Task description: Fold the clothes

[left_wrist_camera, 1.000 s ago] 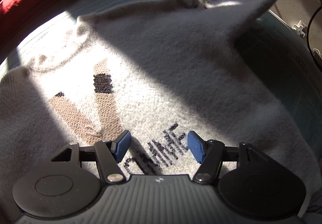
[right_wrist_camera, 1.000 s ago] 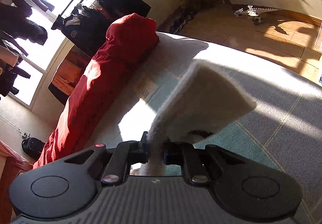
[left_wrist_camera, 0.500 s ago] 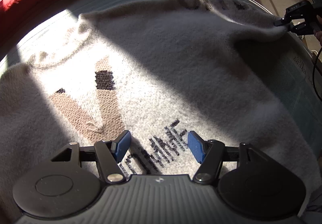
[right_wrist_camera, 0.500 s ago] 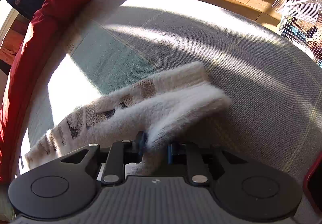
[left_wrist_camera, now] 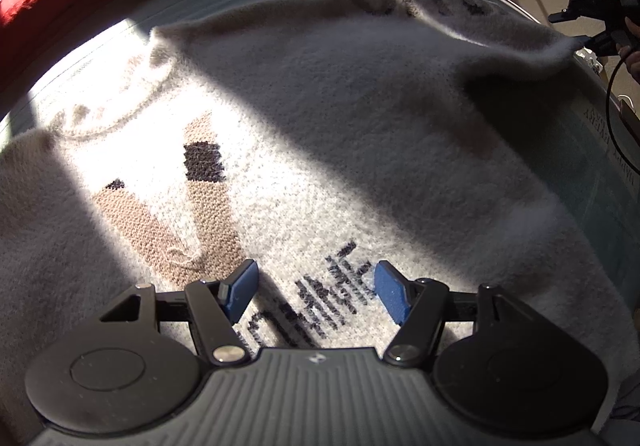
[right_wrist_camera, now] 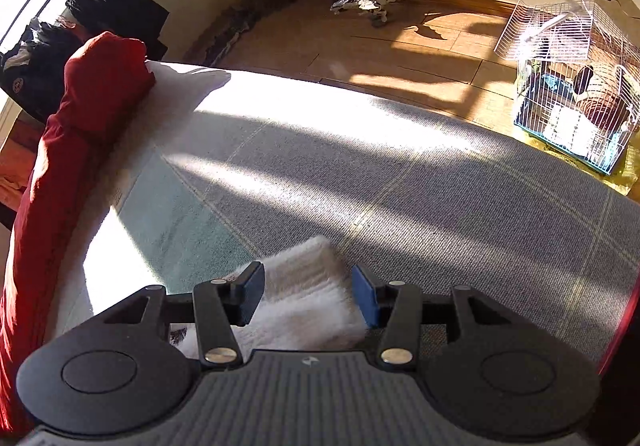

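Item: cream fuzzy knitted sweater (left_wrist_camera: 320, 133), spread on my grey-and-teal woven bed cover (right_wrist_camera: 440, 205). Left gripper (left_wrist_camera: 316, 292) hovers wide, empty, above its lettering. Right gripper (right_wrist_camera: 308, 296) is opening around the sleeve end (right_wrist_camera: 308, 286); free cover beyond, red bolster (right_wrist_camera: 60, 173) along the far edge.

Fuzzy cream knit sweater (left_wrist_camera: 360, 117) on coarse woven grey bedcover (right_wrist_camera: 420, 197); matt black plastic tool (right_wrist_camera: 308, 296).
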Demonstrator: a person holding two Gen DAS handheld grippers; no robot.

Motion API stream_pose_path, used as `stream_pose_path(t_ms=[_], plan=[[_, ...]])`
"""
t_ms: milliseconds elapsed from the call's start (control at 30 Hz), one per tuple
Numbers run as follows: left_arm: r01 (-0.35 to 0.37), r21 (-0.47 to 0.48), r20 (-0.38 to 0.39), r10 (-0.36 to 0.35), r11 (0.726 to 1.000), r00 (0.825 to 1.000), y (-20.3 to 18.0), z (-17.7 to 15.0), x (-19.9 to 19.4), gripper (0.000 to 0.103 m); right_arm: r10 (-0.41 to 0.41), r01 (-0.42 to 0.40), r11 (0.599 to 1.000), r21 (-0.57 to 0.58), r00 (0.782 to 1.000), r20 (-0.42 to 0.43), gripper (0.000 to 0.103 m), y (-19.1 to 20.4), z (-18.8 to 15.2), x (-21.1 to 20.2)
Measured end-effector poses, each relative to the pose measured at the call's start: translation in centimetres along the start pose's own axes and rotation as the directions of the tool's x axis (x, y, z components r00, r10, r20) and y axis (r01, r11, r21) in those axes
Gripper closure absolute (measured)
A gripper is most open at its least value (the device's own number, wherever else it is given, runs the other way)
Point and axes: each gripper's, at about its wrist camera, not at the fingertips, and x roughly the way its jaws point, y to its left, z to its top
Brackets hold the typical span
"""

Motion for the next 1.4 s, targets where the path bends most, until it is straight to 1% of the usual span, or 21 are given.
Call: stream_pose_path(t_ms=[67,167,233,300,433,500,567,633,700,800,867,900,933,1000,1067,1100,1133,1167,1233,1333,1400], plan=[[-0.002,0.007,-0.003,0.002,1.0,1.0,-0.1,0.1,0.1,0.037,-0.057,0.051,0.991,-0.12,0.997,-0.043,0.046,2.1,0.5,2.1],[-0.003,0.018,-0.007,0.003,1.0,1.0,-0.1,0.2,0.1,0.036,-0.142,0.111,0.946,-0.304,0.987,-0.081,0.043,4.2,-0.1,3.9],[-0.001,0.018,-0.008,0.001,1.0,1.0,0.0,0.2,0.2,0.036,-0.156,0.117,0.922,-0.368,0.985,-0.079,0.049,5.2,-0.3,3.7],[-0.002,0.019,-0.01,0.002,1.0,1.0,-0.1,0.2,0.3,0.036,-0.154,0.11,0.908,-0.405,0.985,-0.076,0.09,6.0,-0.4,3.3],[-0.008,0.031,-0.01,0.008,0.999,1.0,-0.2,0.5,0.1,0.036,-0.191,0.197,0.839,-0.507,0.979,0.063,0.091,8.6,-0.1,2.4],[-0.013,0.039,0.003,0.012,0.999,1.0,-0.3,0.7,-0.1,0.036,-0.188,0.213,0.851,-0.48,0.977,0.099,0.09,9.1,1.1,2.6],[-0.016,0.043,0.01,0.016,0.999,1.0,-0.2,1.1,-0.1,0.036,-0.219,0.231,0.84,-0.49,0.972,0.081,0.09,9.7,1.6,3.8],[-0.016,0.039,0.018,0.015,0.999,1.0,-0.1,1.4,-0.2,0.036,-0.278,0.276,0.82,-0.501,0.958,0.073,0.083,10.1,1.4,4.6],[-0.008,0.037,0.031,0.007,0.999,1.0,0.1,1.6,-0.3,0.036,-0.306,0.321,0.819,-0.476,0.946,0.11,0.071,10.7,0.9,3.6],[-0.006,0.035,0.041,0.004,0.999,0.999,0.2,1.6,-0.7,0.036,-0.204,0.228,0.871,-0.435,0.974,0.1,0.054,12.3,-0.6,0.9],[-0.007,0.035,0.049,0.006,0.999,0.999,0.2,1.4,-1.0,0.036,-0.077,0.073,0.898,-0.433,0.997,0.009,0.054,13.8,-2.3,-0.1],[-0.008,0.035,0.053,0.007,0.999,0.999,0.2,1.4,-1.1,0.036,0.0,-0.022,0.903,-0.429,0.999,-0.051,0.054,14.8,-3.3,-0.6],[-0.008,0.035,0.056,0.006,0.999,0.998,0.2,1.3,-1.1,0.036,0.078,-0.12,0.9,-0.419,0.99,-0.115,0.054,15.7,-4.4,-0.9],[-0.005,0.034,0.056,0.003,0.999,0.998,0.2,1.2,-1.1,0.036,0.227,-0.319,0.868,-0.381,0.937,-0.266,0.052,17.8,-7.4,-0.8],[0.0,0.034,0.056,-0.002,0.999,0.998,0.2,1.0,-1.0,0.036,0.252,-0.386,0.831,-0.401,0.903,-0.347,0.052,20.1,-10.6,0.1],[-0.001,0.031,0.055,-0.001,1.0,0.998,0.3,0.8,-1.0,0.036,0.244,-0.406,0.809,-0.426,0.89,-0.385,0.052,21.1,-12.1,0.9],[-0.002,0.028,0.055,0.001,1.0,0.999,0.4,0.7,-0.9,0.036,0.213,-0.399,0.794,-0.459,0.89,-0.404,0.052,21.9,-13.5,2.0],[-0.002,0.021,0.053,0.001,1.0,0.999,0.5,0.5,-1.0,0.036,0.171,-0.374,0.786,-0.492,0.897,-0.408,0.052,22.5,-14.6,3.2],[-0.002,0.007,0.051,0.001,1.0,0.999,0.8,0.2,-1.1,0.036,0.096,-0.304,0.759,-0.575,0.927,-0.363,0.055,23.1,-16.1,5.1],[-0.004,0.008,0.05,0.003,1.0,0.999,1.0,-0.3,-1.2,0.036,0.097,-0.252,0.743,-0.62,0.957,-0.273,0.06,23.8,-15.6,6.0],[-0.011,0.007,0.051,0.011,1.0,0.999,1.1,-0.6,-1.3,0.036,0.082,-0.237,0.758,-0.608,0.959,-0.271,0.06,24.1,-14.8,6.2]])
